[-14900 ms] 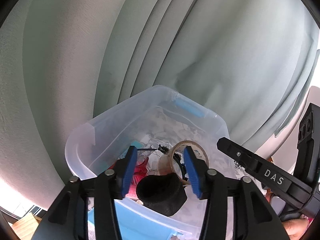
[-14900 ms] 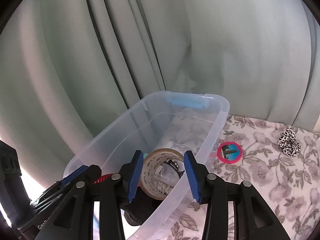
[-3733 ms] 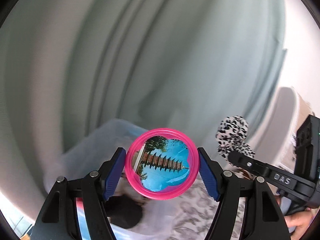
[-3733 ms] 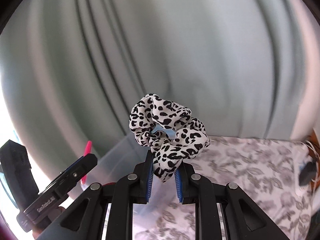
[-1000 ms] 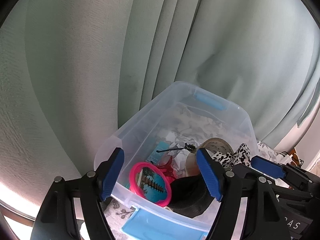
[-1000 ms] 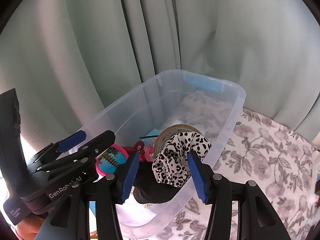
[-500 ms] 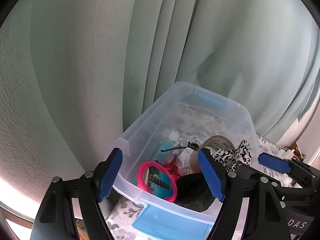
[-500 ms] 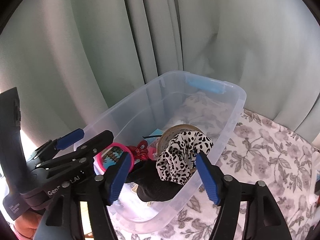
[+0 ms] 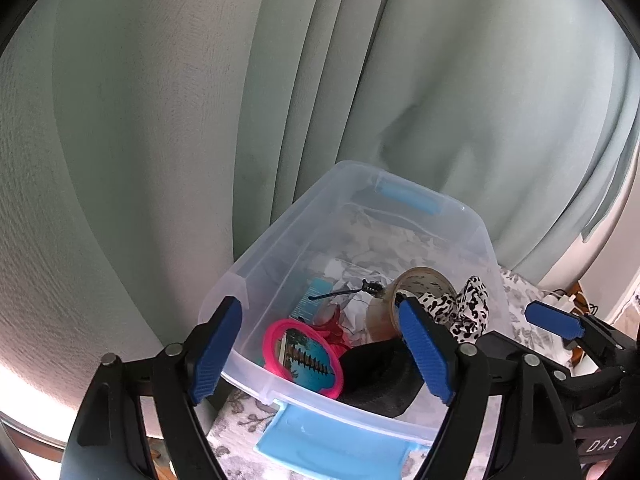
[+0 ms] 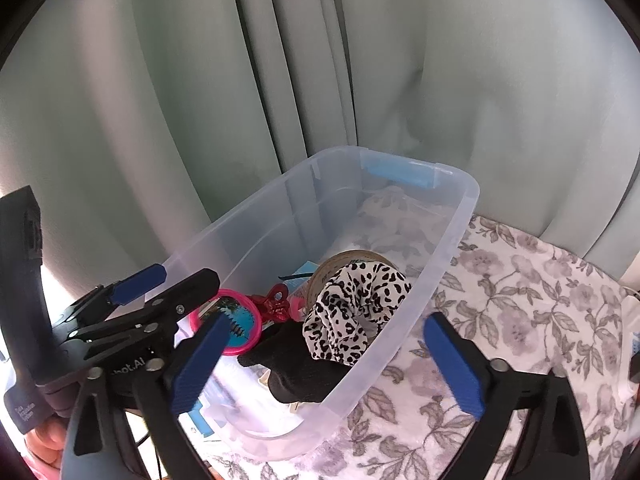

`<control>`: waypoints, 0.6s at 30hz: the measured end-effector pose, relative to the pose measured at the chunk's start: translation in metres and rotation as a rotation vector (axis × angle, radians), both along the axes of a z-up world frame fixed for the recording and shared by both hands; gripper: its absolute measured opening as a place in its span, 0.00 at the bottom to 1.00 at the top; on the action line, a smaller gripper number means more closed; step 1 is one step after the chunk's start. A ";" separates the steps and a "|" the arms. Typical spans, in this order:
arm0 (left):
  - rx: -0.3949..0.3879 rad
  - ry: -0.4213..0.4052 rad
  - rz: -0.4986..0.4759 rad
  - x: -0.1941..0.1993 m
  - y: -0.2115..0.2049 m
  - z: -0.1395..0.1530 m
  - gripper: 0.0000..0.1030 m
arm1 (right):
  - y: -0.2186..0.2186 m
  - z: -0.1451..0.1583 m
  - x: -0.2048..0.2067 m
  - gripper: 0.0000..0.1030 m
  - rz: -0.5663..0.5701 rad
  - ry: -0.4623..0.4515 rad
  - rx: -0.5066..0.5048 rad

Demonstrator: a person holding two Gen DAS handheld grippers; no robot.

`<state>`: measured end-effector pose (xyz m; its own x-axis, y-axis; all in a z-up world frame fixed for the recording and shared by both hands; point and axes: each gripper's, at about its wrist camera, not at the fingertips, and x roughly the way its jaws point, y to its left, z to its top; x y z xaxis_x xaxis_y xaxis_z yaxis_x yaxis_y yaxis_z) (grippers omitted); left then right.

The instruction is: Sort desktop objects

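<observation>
- Writing first: "DAS" in white on the black body of the right gripper (image 10: 326, 360), read from the left wrist cam; "…bot.AI" partly readable on the left gripper (image 9: 320, 354) body in the right cam, plus a small white label lower down, too small to read.
- Clear plastic storage bin w/ blue latch handles (image 10: 456, 240) sits on the floral grey-and-white tablecloth (image 10: 520, 300), pale green curtain (image 9: 200, 120) behind.
- Count in the bin: 1 leopard-print fabric scrunchie (image 10: 352, 308), 1 brown roll of packing tape (image 9: 420, 284), 1 round pink-framed mirror w/ pagoda picture (image 9: 304, 356), 1 red plastic claw clip (image 10: 274, 304), 1 black fabric piece (image 10: 288, 368), 1 thin black stick-like item (image 9: 336, 294).
- Scrunchie rests against the tape roll, on top of the black fabric, near the bin's right wall.
- Right gripper: blue pads flung wide, jaws have just been opening, nothing pinched; scrunchie lies free below.
- Left gripper: fingers spread too, just been opening a bit more, nothing gripped; mirror lies loose in the bin's near corner.
- 2 blue latches seen, one per end.
</observation>
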<state>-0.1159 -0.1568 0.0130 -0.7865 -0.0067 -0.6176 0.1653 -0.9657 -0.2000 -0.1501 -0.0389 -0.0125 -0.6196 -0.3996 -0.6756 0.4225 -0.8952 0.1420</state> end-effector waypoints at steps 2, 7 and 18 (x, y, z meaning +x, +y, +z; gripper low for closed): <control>-0.002 0.004 -0.007 0.001 0.000 0.001 0.80 | 0.001 0.002 0.001 1.00 -0.002 -0.001 -0.003; -0.040 0.000 0.005 0.001 0.002 0.003 0.80 | 0.000 0.001 -0.001 1.00 -0.003 0.002 0.002; -0.048 0.013 0.007 0.004 0.001 0.005 0.80 | 0.005 0.013 0.016 1.00 -0.007 0.015 0.003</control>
